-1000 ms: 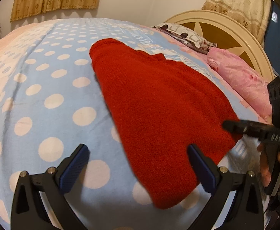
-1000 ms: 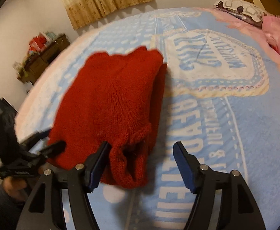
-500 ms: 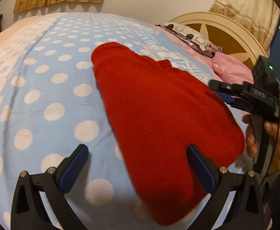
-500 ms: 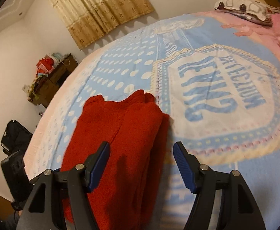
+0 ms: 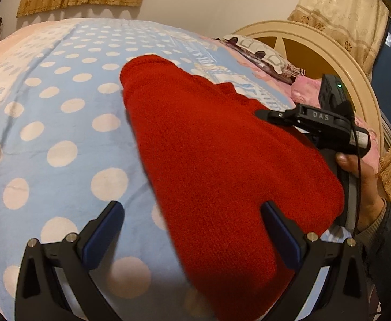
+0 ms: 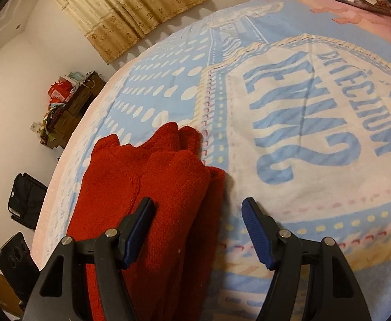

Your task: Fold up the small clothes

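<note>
A red knit garment (image 5: 222, 165) lies folded lengthwise on the blue spotted bedspread (image 5: 61, 123). My left gripper (image 5: 192, 227) hovers open over its near end, the cloth running under the gap without touching the pads. A hand holds my right gripper (image 5: 265, 113) above the garment's far right edge. In the right wrist view the red garment (image 6: 147, 187) fills the lower left, its bunched end pointing away. My right gripper (image 6: 198, 211) is open there, its left finger over the cloth and its right finger over the printed bedspread (image 6: 316, 123).
Pink pillow (image 5: 302, 91) and patterned pillow (image 5: 262, 53) lie by the cream headboard (image 5: 337, 53) at the far right. A cluttered wooden cabinet (image 6: 69, 104) and a black bag (image 6: 25, 200) stand beyond the bed's left edge. Curtains (image 6: 131, 8) hang on the wall.
The right gripper moved away from the garment's near right edge and up along its right side toward the far end, staying open. The left gripper hardly moved.
</note>
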The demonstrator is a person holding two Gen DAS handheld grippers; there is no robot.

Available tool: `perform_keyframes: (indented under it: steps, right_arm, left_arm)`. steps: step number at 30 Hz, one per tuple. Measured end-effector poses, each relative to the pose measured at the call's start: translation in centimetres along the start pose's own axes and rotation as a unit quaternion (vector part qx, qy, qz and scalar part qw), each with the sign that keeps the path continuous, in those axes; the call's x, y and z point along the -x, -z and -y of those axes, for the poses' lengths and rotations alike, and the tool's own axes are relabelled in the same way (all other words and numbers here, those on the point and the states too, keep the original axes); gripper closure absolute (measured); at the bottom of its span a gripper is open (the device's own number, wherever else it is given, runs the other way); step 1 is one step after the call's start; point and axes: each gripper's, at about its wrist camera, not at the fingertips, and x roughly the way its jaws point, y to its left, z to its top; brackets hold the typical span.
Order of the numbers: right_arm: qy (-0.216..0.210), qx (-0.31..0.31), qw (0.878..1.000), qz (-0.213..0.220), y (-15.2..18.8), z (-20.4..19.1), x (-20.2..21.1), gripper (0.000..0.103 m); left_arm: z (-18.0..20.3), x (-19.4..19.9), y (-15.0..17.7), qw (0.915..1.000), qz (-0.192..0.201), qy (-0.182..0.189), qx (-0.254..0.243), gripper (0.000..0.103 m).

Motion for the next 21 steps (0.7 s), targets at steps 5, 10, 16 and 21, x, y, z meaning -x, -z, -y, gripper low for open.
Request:
perform_keyframes:
  steps: [5, 10, 16, 21]
  right_arm:
    - [-0.015, 0.013, 1.0, -0.01, -1.0, -0.4, -1.4, 0.035]
    - [-0.044, 0.004, 0.999, -0.006, -1.2, -0.1, -1.9, 0.047]
    - [-0.063, -0.028, 0.998, -0.003, -1.4, 1.2, -2.6, 0.069]
    - [-0.06, -0.009, 0.998, 0.005, -1.2, 0.6, -2.3, 0.069]
  left_arm:
    - [0.2, 0.0, 0.0, 1.0, -0.002, 0.001, -0.004, 0.0]
    - [0.2, 0.0, 0.0, 1.0, -0.004, 0.002, -0.006, 0.0]
    - [0.9, -1.0, -0.6, 0.9999, -0.008, -0.001, -0.009, 0.0]
    - [1.1, -1.2, -0.6, 0.9999, -0.009, -0.002, -0.014, 0.0]
